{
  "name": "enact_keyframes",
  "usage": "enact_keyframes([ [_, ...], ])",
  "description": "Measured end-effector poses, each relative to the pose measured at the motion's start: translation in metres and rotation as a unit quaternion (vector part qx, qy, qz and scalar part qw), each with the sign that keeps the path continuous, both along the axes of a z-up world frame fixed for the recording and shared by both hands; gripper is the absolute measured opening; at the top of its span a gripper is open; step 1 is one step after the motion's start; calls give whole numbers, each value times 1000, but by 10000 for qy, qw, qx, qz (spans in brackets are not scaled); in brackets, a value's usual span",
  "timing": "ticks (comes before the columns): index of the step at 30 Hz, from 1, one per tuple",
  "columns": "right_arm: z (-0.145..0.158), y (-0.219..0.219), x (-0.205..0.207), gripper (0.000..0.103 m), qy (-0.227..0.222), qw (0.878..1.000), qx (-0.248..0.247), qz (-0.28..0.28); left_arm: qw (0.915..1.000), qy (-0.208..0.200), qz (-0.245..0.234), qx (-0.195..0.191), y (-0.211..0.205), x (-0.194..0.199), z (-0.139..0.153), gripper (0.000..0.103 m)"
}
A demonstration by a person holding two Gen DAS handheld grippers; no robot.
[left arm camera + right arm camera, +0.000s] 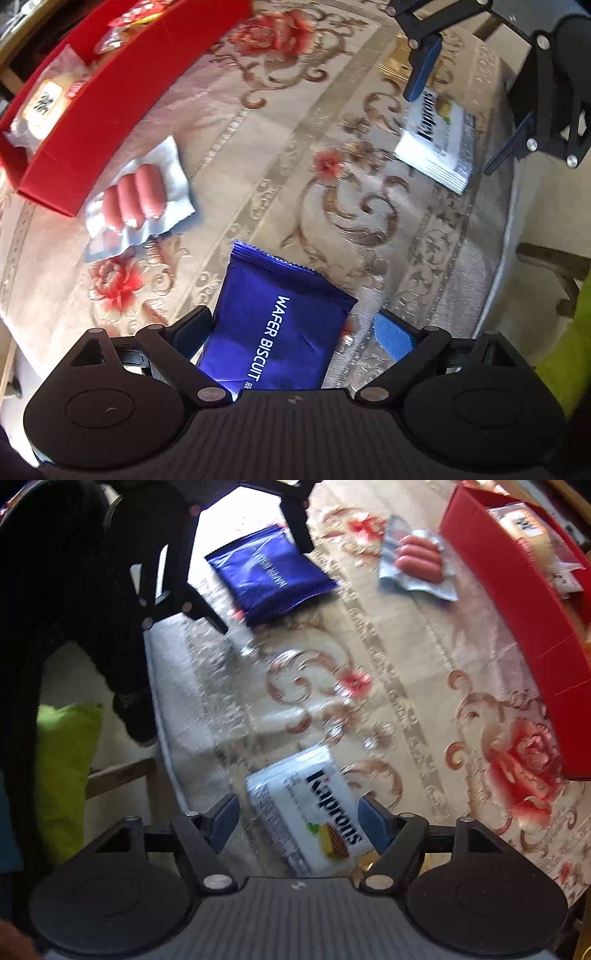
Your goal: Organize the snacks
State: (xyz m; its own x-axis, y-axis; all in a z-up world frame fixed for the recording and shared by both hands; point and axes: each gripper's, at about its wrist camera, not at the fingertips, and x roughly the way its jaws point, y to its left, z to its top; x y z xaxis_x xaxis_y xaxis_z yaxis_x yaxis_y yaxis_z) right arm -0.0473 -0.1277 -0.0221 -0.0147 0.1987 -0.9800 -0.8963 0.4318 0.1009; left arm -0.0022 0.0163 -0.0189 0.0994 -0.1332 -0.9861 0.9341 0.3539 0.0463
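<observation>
A blue wafer biscuit packet (280,325) lies on the floral tablecloth between the open fingers of my left gripper (295,332); it also shows in the right wrist view (269,572). A white Kaprons wafer pack (314,812) lies between the open fingers of my right gripper (299,819); it also shows in the left wrist view (439,144). A clear pack of three sausages (136,199) lies beside the red box (92,122), also in the right wrist view (417,561). The red box (524,620) holds several wrapped snacks.
The table edge runs along the right in the left wrist view (506,229) and along the left in the right wrist view (159,709). A lime green cushion (66,775) and a wooden chair part (554,269) lie beyond the edge.
</observation>
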Motion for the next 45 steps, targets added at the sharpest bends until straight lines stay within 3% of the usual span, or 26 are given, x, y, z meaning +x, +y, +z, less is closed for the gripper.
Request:
enact_keyframes([
  [5,-19,9,1,69,-237,9995,-165,-101,9999,50,93,2,-2,1,-5,100],
  [7,-24,10,-2,77,-311,9992,-146,-197,10000,15,79,1,2,4,-8,101],
  [12,-23,0,1,77,-281,9934,145,-1106,9998,-11,219,32,2,6,-11,103],
  [15,-19,-1,6,62,-475,9860,158,-1590,9978,-10,658,-28,10,5,-11,102],
  [17,-17,-2,4,58,-583,9821,197,-1782,9955,-59,939,-89,20,-1,-4,98],
  [23,-9,-9,1,57,-580,9609,769,-2596,9842,-129,1760,-173,23,-11,0,85],
  [26,-5,-8,2,57,-692,9509,1049,-2827,9758,-192,2158,-287,19,-16,3,77],
  [30,2,-14,11,56,-760,9354,1311,-3195,9600,-381,2736,-461,11,-23,4,74],
  [32,6,-19,13,56,-797,9297,1403,-3312,9506,-472,3018,-550,11,-24,5,75],
  [35,11,-22,13,56,-885,9236,1489,-3419,9430,-530,3215,-672,13,-25,3,77],
  [36,12,-22,13,56,-908,9227,1500,-3432,9409,-472,3274,-729,13,-23,2,85],
  [38,14,-22,12,56,-919,9219,1547,-3430,9492,-348,3056,-663,7,-24,-3,102],
  [39,14,-21,12,56,-924,9219,1566,-3420,9518,-470,2986,-528,2,-27,-7,103],
  [43,19,-22,9,56,-1016,9190,1614,-3451,9410,-502,3299,-567,0,-24,-3,99],
  [45,22,-25,8,56,-1055,9156,1671,-3501,9381,-562,3366,-598,0,-27,2,86],
])
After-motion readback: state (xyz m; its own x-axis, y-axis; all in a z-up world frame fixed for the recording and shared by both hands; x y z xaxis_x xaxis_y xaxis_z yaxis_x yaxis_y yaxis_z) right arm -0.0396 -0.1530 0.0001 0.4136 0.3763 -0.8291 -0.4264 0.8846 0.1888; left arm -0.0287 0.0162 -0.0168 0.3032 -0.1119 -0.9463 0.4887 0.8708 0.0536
